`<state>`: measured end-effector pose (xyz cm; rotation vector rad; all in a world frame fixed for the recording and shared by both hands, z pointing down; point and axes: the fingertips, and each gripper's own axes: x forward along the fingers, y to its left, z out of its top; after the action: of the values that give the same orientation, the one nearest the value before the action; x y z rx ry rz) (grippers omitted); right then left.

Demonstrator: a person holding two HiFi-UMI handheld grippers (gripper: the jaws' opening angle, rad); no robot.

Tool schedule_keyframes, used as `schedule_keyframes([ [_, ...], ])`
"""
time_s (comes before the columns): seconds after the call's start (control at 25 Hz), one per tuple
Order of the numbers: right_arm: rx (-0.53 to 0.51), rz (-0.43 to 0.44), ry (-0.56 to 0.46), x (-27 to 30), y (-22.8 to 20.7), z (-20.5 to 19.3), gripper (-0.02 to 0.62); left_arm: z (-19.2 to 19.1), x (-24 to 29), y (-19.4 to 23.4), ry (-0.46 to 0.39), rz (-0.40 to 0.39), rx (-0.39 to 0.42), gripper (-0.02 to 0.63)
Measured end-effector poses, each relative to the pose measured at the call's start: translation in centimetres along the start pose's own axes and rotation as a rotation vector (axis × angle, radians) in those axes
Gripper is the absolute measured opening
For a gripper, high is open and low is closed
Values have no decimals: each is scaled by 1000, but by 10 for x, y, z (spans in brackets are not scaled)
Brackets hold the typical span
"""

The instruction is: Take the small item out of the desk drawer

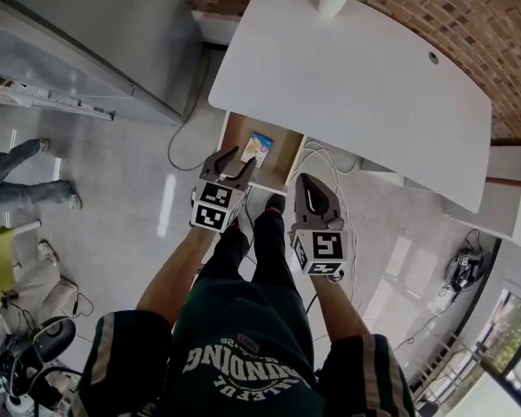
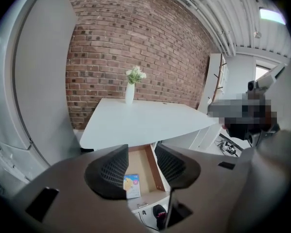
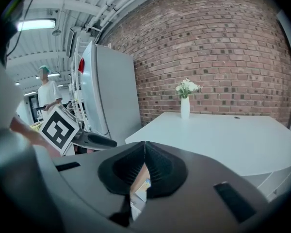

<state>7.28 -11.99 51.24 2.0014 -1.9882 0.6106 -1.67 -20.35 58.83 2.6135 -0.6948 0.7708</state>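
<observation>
Your left tongs [image 2: 141, 165] are apart, with nothing in them. Your right tongs [image 3: 145, 147] are shut together and empty. The small item [image 2: 132, 185] lies in the open drawer [image 2: 157, 174], just below the left tongs. I think you are reaching for it. Next, go lower and close on it. One left jaw hides part of it.

White desk [image 1: 356, 85] bears a flower vase [image 1: 333, 1]; its open drawer [image 1: 236, 137] (wooden inside) holds a small packet [image 1: 259, 148]
</observation>
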Motion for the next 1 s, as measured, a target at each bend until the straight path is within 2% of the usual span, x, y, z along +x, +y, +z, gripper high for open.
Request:
schedule_keyframes([
  [0.16,18,10,32,8,-1,-19,25,-26,15,1,60,18,-20,241],
  [0.4,42,20,73,21,-10,-43,25,-52,43,3,115,34,-50,293],
  [1.0,121,13,194,54,-17,-106,25,-116,116,14,263,72,-112,344],
])
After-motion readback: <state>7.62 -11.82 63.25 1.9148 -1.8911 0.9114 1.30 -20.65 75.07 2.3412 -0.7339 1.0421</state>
